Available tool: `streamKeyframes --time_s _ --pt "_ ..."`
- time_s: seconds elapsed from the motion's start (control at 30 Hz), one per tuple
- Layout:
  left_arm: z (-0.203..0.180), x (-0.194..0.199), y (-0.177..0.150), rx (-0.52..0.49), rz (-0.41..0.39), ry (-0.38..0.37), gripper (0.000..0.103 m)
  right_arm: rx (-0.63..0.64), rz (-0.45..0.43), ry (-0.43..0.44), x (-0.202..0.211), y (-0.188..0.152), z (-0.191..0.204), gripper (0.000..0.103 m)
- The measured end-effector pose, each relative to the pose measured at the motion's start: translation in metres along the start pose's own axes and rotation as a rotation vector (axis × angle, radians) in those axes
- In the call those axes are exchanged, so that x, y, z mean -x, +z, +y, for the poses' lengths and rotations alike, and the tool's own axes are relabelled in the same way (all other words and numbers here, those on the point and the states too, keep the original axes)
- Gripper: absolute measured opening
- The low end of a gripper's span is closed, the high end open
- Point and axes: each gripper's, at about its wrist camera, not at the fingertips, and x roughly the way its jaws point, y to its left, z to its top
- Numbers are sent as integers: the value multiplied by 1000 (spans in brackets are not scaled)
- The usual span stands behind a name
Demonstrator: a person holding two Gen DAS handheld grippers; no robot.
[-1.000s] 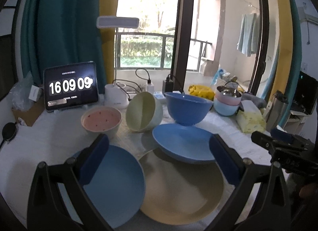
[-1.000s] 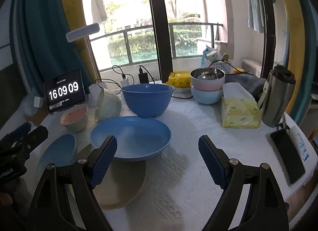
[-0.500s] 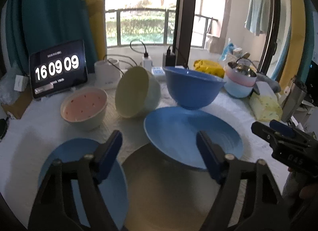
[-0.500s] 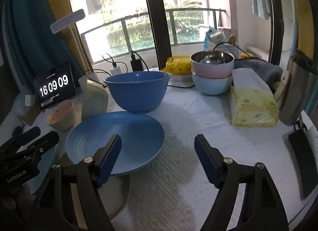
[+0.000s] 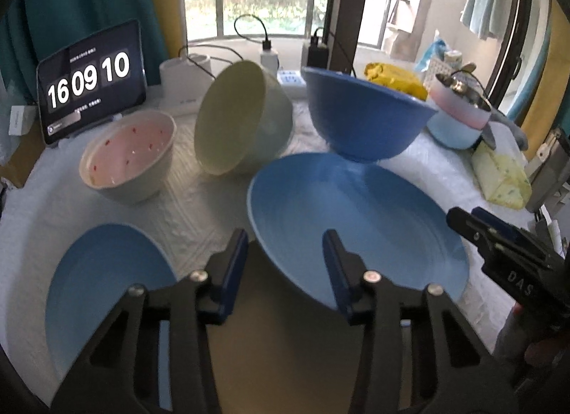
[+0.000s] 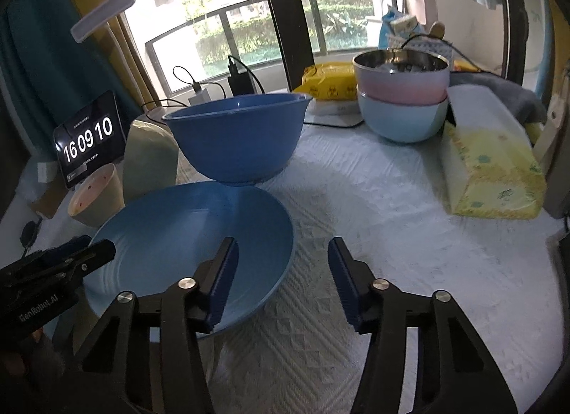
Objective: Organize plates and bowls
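Observation:
A large blue plate rests partly on a beige plate, with a dark blue bowl standing on its far rim. My left gripper straddles the large plate's near left rim. Its jaws are closing, and the pads are clear of the rim. My right gripper straddles the same plate at its right rim, jaws also closing, with one finger over the plate and one over the cloth. A small blue plate, a pink-lined bowl and a tipped cream bowl lie to the left.
A tablet clock and chargers stand at the back. Stacked pink and light-blue bowls and a yellow tissue pack sit on the right of the white tablecloth. A metal flask stands at the far right edge.
Both grippers have come forward and down onto the large blue plate, one at each side. Both pairs of jaws have narrowed from wide open.

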Motion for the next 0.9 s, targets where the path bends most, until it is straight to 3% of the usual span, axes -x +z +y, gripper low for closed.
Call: streamKeyframes --time_s 0.3,0.63,0.9 --pt "-2 -8 1 -11 17 23 40 -22 36 23 -14 0 -1 50" --pt "-1 -10 2 -11 26 14 37 -48 103 57 -29 -7 1 34" --pt "-1 -8 1 -16 29 2 34 -38 96 17 -26 -9 2 28"
